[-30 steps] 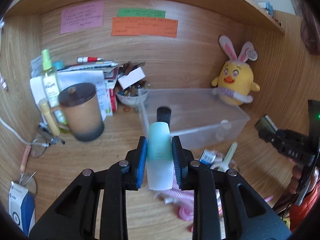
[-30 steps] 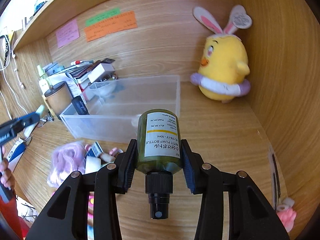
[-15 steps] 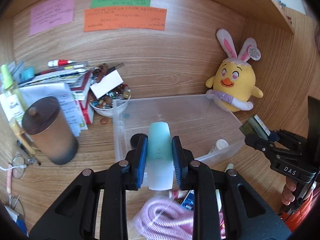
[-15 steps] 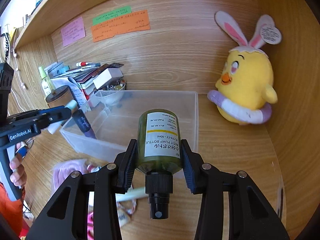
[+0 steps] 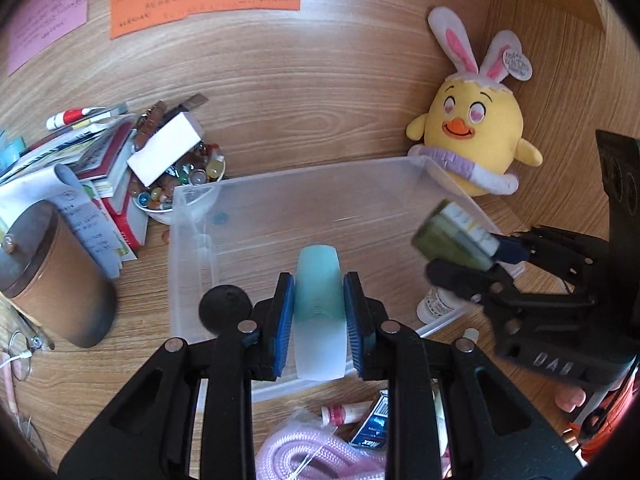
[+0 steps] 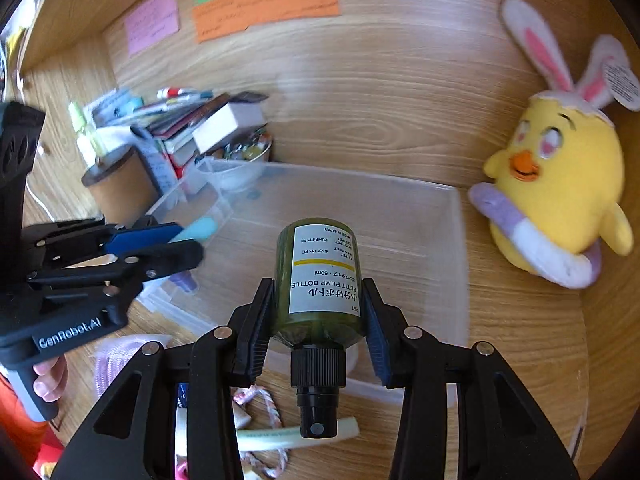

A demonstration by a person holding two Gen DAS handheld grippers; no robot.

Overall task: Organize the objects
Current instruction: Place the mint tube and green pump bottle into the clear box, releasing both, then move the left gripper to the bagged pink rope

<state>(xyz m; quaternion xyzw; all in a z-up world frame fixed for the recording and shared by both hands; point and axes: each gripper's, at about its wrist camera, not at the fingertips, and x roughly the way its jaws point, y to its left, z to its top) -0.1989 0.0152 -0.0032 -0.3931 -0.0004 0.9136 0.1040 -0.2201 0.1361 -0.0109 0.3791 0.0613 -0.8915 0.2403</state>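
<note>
My left gripper (image 5: 319, 312) is shut on a pale teal tube (image 5: 319, 300) and holds it over the near edge of the clear plastic bin (image 5: 280, 184). My right gripper (image 6: 319, 308) is shut on a green pump bottle (image 6: 320, 276), nozzle toward the camera, above the bin's near edge (image 6: 460, 248). In the left wrist view the right gripper (image 5: 486, 264) with the bottle (image 5: 452, 236) hangs over the bin's right end. In the right wrist view the left gripper (image 6: 176, 244) with the tube (image 6: 198, 228) is at the bin's left end.
A yellow chick plush (image 5: 474, 136) leans at the bin's back right. A brown lidded cup (image 5: 52, 276), stacked books (image 5: 112, 160) and a bowl of beads (image 5: 180, 184) stand to the left. Pink cord (image 5: 312, 452), small tubes and packets lie in front of the bin.
Both grippers have moved forward and over the bin with their objects still held. The right gripper with the bottle has come closer to the left one.
</note>
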